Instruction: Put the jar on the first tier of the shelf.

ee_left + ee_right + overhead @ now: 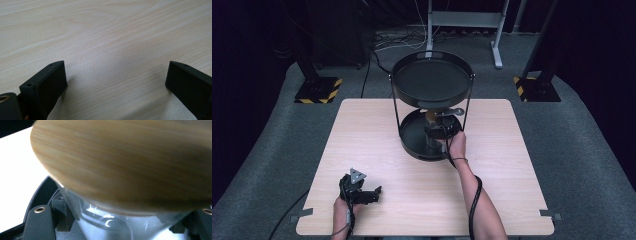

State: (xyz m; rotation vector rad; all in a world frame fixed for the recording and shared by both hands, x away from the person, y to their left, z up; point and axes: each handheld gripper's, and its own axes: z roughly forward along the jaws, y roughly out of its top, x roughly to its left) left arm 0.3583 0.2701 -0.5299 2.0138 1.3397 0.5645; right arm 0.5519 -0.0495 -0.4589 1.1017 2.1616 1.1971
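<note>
While the high view looks down, the right hand-held gripper (438, 134) reaches into the lower tray (412, 137) of a two-tier stand, gripping a glass jar (432, 131). Along the left hand-held gripper (116, 75), jaws gape above bare tabletop (105, 30). Between the right jaws sits the wooden-lidded jar (130, 165).

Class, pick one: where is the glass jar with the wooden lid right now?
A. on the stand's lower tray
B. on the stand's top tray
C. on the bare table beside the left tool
A: the high view shows the jar at the right tool, over the lower tray, beneath the top tray.
</note>
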